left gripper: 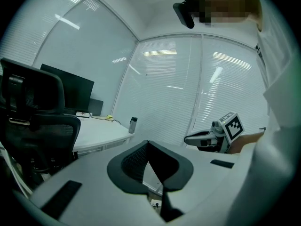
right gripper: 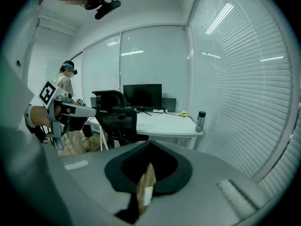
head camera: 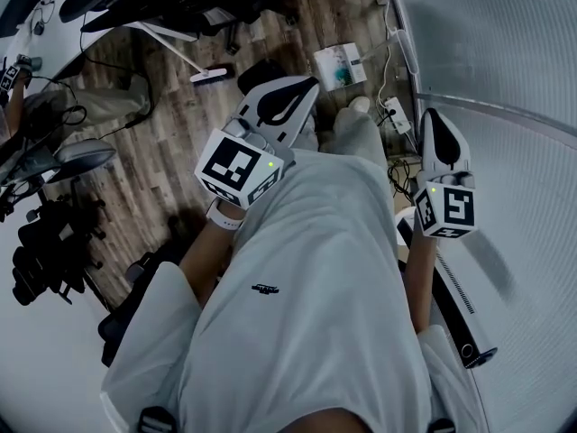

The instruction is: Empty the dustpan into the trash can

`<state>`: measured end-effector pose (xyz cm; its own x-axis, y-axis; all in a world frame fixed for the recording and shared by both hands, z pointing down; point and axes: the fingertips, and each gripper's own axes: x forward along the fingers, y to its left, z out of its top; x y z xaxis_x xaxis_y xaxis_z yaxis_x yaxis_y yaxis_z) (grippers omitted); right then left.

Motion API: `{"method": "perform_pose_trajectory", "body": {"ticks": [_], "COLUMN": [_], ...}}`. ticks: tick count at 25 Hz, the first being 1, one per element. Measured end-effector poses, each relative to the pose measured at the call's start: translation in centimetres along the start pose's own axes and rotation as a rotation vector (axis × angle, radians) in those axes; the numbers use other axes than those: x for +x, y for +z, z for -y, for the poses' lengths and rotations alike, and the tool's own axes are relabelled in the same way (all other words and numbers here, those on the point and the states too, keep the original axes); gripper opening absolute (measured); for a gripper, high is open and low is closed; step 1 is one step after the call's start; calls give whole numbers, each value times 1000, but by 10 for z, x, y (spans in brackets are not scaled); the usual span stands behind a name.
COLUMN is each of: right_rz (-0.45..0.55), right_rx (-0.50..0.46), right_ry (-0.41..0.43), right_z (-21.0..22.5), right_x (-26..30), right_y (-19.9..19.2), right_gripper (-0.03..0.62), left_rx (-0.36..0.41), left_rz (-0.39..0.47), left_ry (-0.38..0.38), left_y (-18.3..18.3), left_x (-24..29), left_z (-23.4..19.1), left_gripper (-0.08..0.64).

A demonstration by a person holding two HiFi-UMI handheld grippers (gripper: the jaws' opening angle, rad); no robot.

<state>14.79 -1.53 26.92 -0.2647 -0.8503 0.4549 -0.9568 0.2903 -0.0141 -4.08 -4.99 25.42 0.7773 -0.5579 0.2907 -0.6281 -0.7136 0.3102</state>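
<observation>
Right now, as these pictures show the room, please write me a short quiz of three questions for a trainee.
1. True or false: the left hand-held gripper holds something between its jaws.
2. What stands on the desk near the blinds? A) a bottle B) a lamp C) a plant
3. Fill in: the jaws of the right hand-held gripper are ____.
Key: 1 false, it is shut on nothing. 2 A. 3 shut.
</observation>
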Motion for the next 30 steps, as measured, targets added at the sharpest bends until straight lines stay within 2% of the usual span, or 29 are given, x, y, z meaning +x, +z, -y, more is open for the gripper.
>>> {"method": "perform_pose_trajectory", "body": {"ticks": [7, 20, 22, 26, 30], "right_rz": [-9, -52, -65, -89, -125], "right_rx": [-6, 65, 75, 94, 94], "right_ry": [-5, 55, 74, 99, 125], "right_z": [19, 61, 65, 70, 77], "right_x": [12, 62, 73, 97, 124], "right_y": [-6, -31, -36, -45, -58], "right_gripper": [11, 14, 67, 77, 113], "left_rx": [0, 11, 7, -7, -24], "left_rz": [-16, -102, -113, -141, -207], "left_ry": [-3, -17, -14, -17, -22], "left_y": [-1, -12, -17, -29, -56], "left_x": [18, 78, 88, 106, 131], "left_z": [2, 0, -3, -12, -23], "left_gripper": [8, 8, 8, 8, 8]}}
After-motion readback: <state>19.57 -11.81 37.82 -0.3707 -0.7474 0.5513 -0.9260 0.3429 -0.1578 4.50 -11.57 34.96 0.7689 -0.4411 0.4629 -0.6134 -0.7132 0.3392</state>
